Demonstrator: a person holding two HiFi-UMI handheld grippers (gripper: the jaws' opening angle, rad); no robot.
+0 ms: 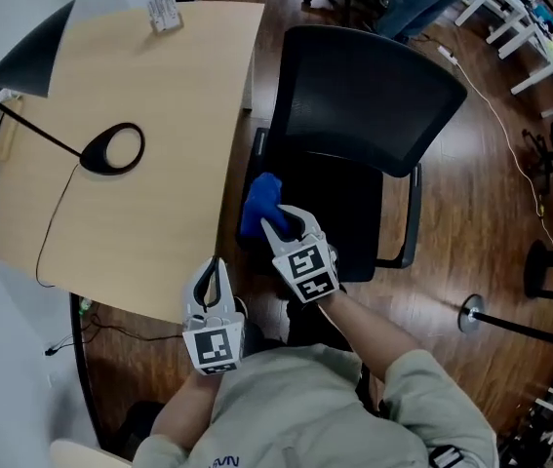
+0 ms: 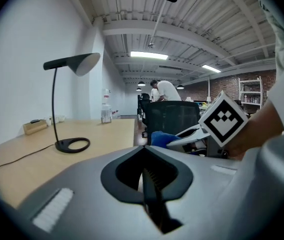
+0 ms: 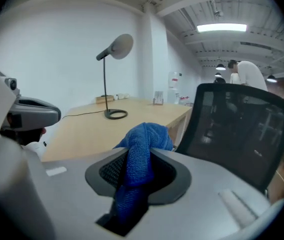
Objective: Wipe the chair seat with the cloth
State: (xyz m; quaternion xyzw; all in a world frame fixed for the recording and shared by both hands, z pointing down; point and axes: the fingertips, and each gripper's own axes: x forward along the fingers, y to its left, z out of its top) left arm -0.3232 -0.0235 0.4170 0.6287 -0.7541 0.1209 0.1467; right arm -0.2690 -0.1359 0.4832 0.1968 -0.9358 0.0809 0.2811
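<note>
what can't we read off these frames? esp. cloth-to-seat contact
- Cloth-to-seat contact: in the head view the cloth and the right gripper cover the spot. In the right gripper view, the gripper's own body blocks the seat.
- Rear of the chair seat: head view, under the backrest.
- Dirt on the seat: head view, black surface too dark to tell.
- Print on the card: head view, too small.

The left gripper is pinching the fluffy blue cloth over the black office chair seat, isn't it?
No, it is the right gripper that pinches the fluffy blue cloth over the black office chair seat. The right gripper view shows it. The left gripper is shut on nothing.
</note>
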